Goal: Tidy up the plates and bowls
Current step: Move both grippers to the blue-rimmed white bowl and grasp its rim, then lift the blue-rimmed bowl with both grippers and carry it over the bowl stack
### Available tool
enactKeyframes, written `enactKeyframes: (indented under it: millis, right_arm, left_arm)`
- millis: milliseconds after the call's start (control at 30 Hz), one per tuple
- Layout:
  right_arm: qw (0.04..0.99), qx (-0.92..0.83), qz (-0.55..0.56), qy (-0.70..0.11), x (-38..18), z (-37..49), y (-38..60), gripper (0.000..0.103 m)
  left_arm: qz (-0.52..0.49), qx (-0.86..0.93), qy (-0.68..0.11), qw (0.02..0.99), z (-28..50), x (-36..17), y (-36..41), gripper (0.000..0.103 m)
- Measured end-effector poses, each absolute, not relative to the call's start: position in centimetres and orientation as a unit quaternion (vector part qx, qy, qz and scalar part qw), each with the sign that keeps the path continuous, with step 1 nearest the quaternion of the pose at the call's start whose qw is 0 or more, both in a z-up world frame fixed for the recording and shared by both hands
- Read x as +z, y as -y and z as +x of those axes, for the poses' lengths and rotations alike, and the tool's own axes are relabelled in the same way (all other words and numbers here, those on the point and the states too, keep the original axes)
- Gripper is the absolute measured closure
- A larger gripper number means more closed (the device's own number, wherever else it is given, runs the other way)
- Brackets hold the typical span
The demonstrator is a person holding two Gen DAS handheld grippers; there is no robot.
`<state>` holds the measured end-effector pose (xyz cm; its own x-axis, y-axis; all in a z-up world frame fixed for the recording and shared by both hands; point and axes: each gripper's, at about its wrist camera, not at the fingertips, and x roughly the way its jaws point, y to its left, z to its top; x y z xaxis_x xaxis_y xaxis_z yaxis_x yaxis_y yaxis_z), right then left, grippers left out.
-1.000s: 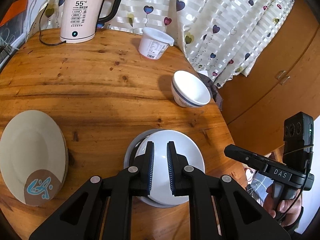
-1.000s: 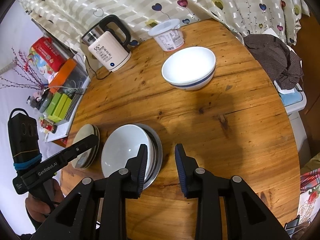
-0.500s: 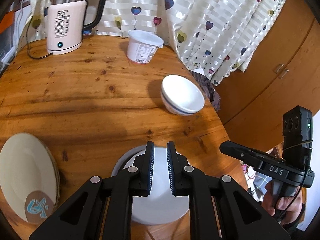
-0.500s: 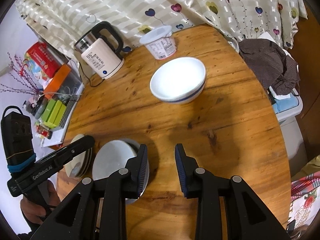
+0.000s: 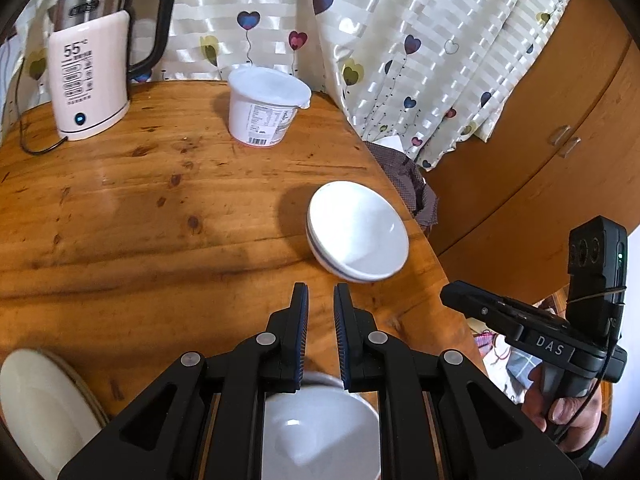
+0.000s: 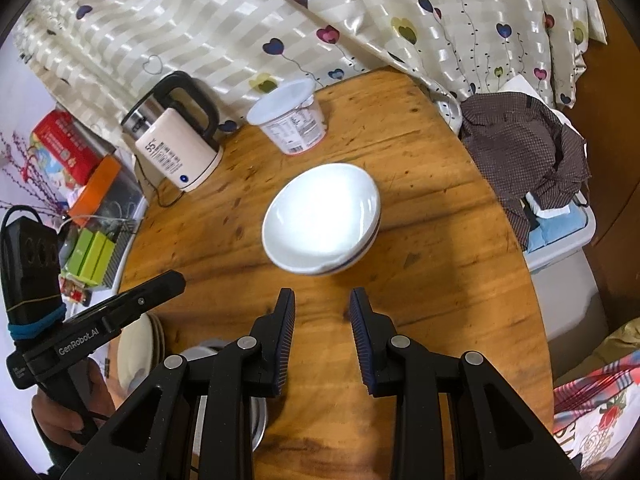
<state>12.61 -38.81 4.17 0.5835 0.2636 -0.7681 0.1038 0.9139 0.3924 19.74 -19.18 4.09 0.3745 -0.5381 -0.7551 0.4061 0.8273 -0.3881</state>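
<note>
The round wooden desk with knotty orange-brown boards carries everything, and a cream striped curtain printed with hearts hangs behind it. On the far side stand a pale pink electric kettle with a black handle and, near it, a white plastic tub with a printed label. A white ceramic bowl with a thin dark blue band sits alone near the desk's right edge; its glossy inside is plain white and catches the light, and it is slightly blurred in both views. At the near left edge lies a stack of cream round plates, shallow and matte. Beside that, directly beneath the left tool, a second white bowl rests on a grey plate, its interior smooth and shiny; most of it is hidden by the tool's black frame. The left tool's blue-ribbed fingers stand close together with a narrow gap and nothing between them, above the bowl's far rim. The right tool hangs over bare wood just short of the banded bowl, its jaws parted wider and empty. A brown checked cloth is heaped beyond the desk's right edge.
</note>
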Motion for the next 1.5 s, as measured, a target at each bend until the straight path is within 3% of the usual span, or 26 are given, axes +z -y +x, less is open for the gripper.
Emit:
enactKeyframes:
  millis: [233, 433, 1167, 1367, 1500]
  right_arm:
    - [0.865, 0.034, 0.205, -0.457, 3.4, 14.7, 39.8, 0.075]
    - [0.861, 0.026, 0.209, -0.463, 2.7, 16.7, 40.6, 0.075]
    - [0.848, 0.016, 0.214, -0.484, 0.1, 20.3, 41.7, 0.075]
    - [0.843, 0.019, 0.221, -0.491, -0.7, 20.9, 41.7, 0.085]
    - [0.844, 0.018, 0.216, -0.491, -0.7, 21.2, 41.4, 0.086]
  left_arm:
    - [-0.064, -0.288, -0.499, 0.815, 22.6, 2.9, 20.6, 0.089]
    - [-0.061, -0.299, -0.512, 0.803, 24.8, 2.2, 21.9, 0.077]
    - [-0.063, -0.3, -0.553, 0.775, 28.8, -1.4, 24.5, 0.076]
    - [-0.06, -0.305, -0.559, 0.769, 29.0, -2.1, 25.1, 0.077]
    - [-0.055, -0.312, -0.557, 0.768, 29.0, -1.8, 25.4, 0.076]
